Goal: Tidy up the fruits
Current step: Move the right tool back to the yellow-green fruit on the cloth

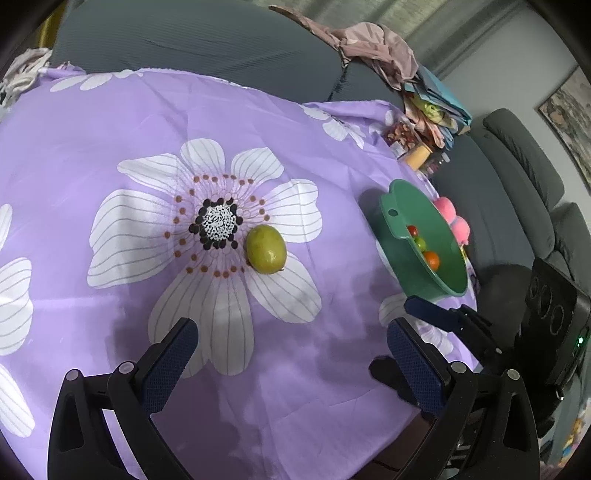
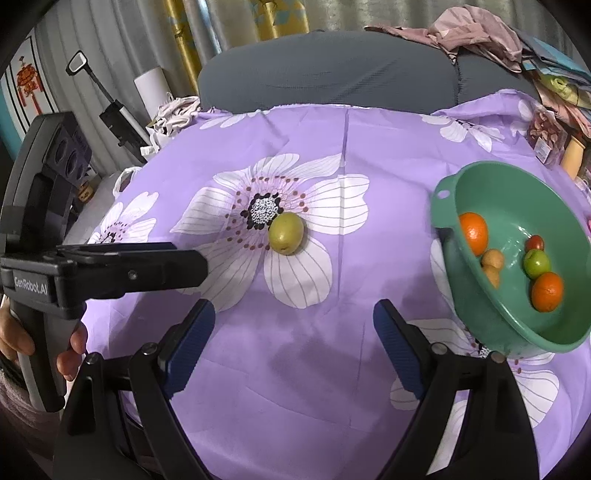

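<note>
A yellow-green round fruit [image 1: 266, 249] lies on the purple flowered cloth, beside the flower's dark centre; it also shows in the right wrist view [image 2: 286, 233]. A green plastic bowl [image 2: 480, 184] stands at the right and holds two oranges [image 2: 474, 232], a green fruit [image 2: 536, 263], a small red fruit [image 2: 535, 243] and a tan fruit [image 2: 493, 259]. The bowl also shows in the left wrist view [image 1: 443, 273]. My left gripper [image 1: 291, 341] is open and empty, short of the loose fruit. My right gripper [image 2: 294, 320] is open and empty, also short of it.
A grey sofa [image 2: 332, 70] runs behind the table, with crumpled pink clothes [image 2: 476, 33] on it. Jars and packets [image 2: 550, 140] stand at the far right corner of the table. Pink round things [image 1: 454, 218] lie behind the bowl. The left gripper's body [image 2: 92, 266] is at the left.
</note>
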A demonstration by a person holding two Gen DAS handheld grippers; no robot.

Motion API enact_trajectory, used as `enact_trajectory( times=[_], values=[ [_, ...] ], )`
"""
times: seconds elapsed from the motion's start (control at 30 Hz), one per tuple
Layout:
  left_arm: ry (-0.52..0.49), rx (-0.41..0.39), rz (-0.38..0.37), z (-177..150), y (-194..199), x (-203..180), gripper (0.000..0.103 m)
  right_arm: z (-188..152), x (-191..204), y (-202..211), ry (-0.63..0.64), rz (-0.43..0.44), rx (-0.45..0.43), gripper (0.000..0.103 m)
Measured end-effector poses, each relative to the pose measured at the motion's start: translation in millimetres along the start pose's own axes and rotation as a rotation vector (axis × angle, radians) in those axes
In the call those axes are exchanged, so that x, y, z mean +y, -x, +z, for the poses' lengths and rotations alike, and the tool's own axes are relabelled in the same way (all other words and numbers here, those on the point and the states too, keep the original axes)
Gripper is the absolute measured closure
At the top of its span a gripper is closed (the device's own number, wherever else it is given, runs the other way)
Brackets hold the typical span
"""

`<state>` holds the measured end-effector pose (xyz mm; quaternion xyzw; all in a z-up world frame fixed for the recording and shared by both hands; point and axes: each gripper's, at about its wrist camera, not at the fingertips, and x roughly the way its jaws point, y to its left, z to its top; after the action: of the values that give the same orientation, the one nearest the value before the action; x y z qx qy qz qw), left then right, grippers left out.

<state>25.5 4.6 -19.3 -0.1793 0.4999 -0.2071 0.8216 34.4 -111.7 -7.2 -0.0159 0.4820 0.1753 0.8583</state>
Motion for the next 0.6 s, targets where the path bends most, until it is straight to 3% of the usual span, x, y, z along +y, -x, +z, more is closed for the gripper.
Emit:
enact_trajectory(
  times=[0.6],
  values=[
    [0.0,0.026,-0.001,6.3,-7.3,3.4,0.002,2.9,7.6,-19.3,0.013,0.031,0.041,0.015]
  ],
)
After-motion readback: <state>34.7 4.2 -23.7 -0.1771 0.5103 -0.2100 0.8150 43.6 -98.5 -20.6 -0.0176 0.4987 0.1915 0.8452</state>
